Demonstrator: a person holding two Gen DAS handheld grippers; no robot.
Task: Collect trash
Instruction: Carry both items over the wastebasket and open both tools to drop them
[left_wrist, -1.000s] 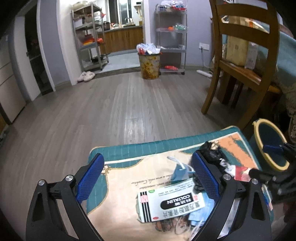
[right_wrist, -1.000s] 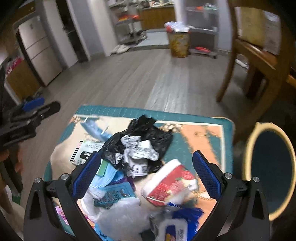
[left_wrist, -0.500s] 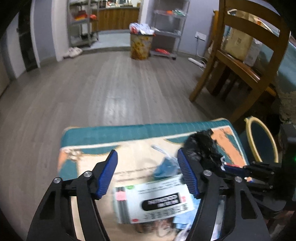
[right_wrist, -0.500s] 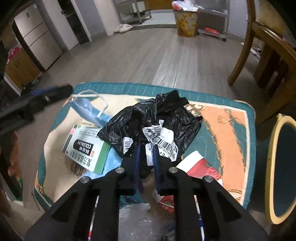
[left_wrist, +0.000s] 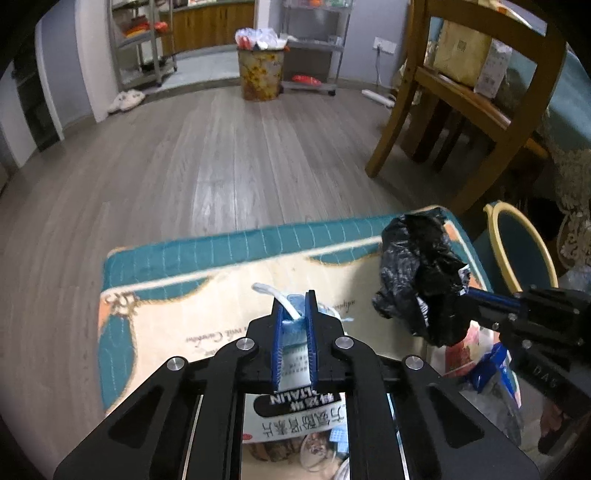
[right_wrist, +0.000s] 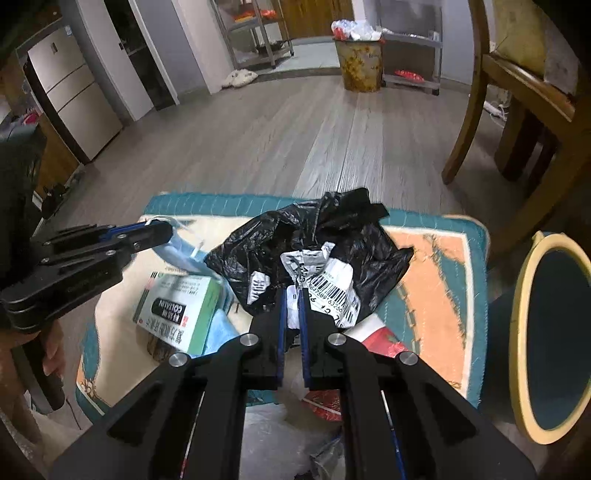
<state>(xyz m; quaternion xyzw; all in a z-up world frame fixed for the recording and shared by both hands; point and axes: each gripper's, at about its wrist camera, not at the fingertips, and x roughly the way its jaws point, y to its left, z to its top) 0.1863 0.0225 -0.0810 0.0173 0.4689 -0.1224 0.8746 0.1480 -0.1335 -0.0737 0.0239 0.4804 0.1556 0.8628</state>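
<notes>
My left gripper (left_wrist: 294, 314) has its fingers pressed together on the blue face mask (left_wrist: 293, 325), pinching a bunched fold of the cloth near where the white ear loop (left_wrist: 275, 293) comes out. The mask looks light and limp, so I judge it will hang and swing from wherever I pinch it; the bunched body gives a surer hold than the thin loop, which could slide through the pads. It sits between my fingertips, over the teal-bordered mat (left_wrist: 221, 251) on the floor, just past the medicine box (right_wrist: 177, 314) lying flat below.

My right gripper (right_wrist: 291, 295) is closed on the black plastic bag (right_wrist: 314, 243), the fingers biting a crumpled fold beside the white barcode label (right_wrist: 328, 284). The bag looks soft, thin and slick; I judge it weighs little, yet the film could slip or tear if I hold a single layer, so a gathered wad is the place to grip. It bulges forward and to both sides of my fingertips, raised above the mat. The yellow-rimmed bin (right_wrist: 524, 332) stands just off the mat's right edge.
</notes>
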